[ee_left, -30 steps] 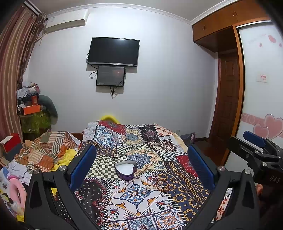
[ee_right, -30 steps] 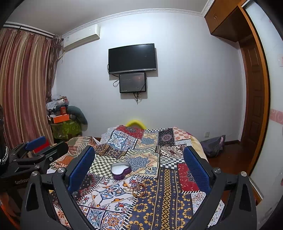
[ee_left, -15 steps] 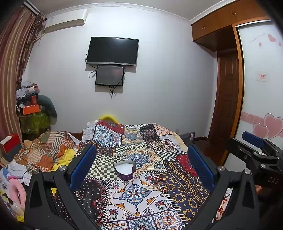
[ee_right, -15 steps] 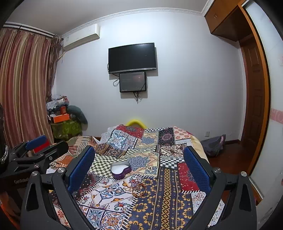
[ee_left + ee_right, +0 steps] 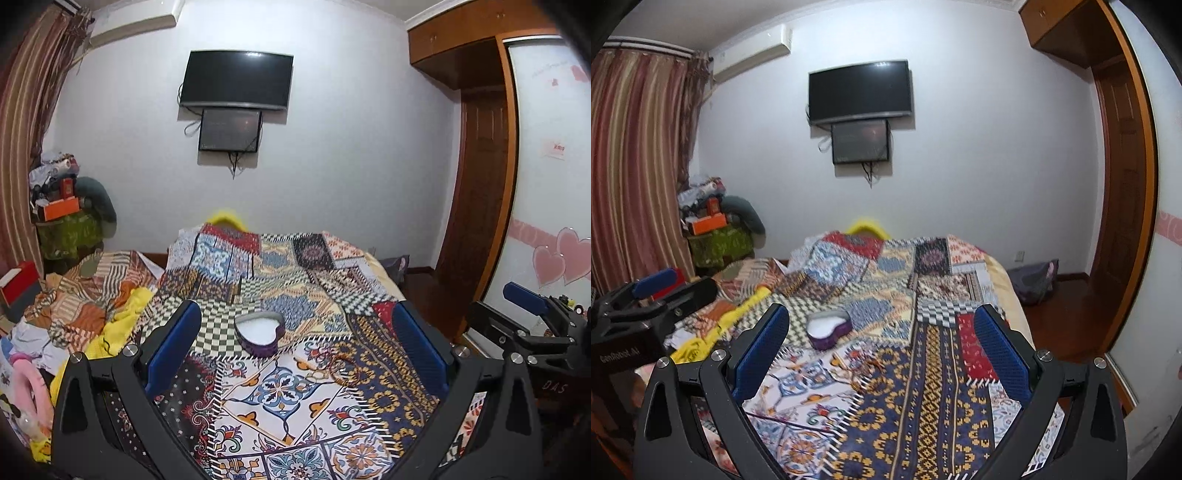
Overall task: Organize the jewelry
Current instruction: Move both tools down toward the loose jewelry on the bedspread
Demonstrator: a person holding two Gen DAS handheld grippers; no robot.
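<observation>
A purple heart-shaped box (image 5: 259, 335) with a white lining stands open on the patchwork bedspread (image 5: 288, 413); it also shows in the right wrist view (image 5: 827, 329). A small tangle of thin reddish jewelry (image 5: 338, 370) lies on the cloth just right of the box, and is seen blurred in the right wrist view (image 5: 871, 363). My left gripper (image 5: 295, 347) is open and empty, held above the bed short of the box. My right gripper (image 5: 882, 345) is open and empty, to the right of the left one.
A heap of striped and yellow cloth (image 5: 92, 306) lies at the bed's left side. A cluttered stand (image 5: 66, 221) is by the curtain. A wall TV (image 5: 236, 81) hangs ahead. A wooden door (image 5: 476, 192) and a bag on the floor (image 5: 1034, 280) are at the right.
Both grippers have tilted and moved slightly, the right one turning right with some blur. Both stay open and empty. The box and jewelry have not moved.
</observation>
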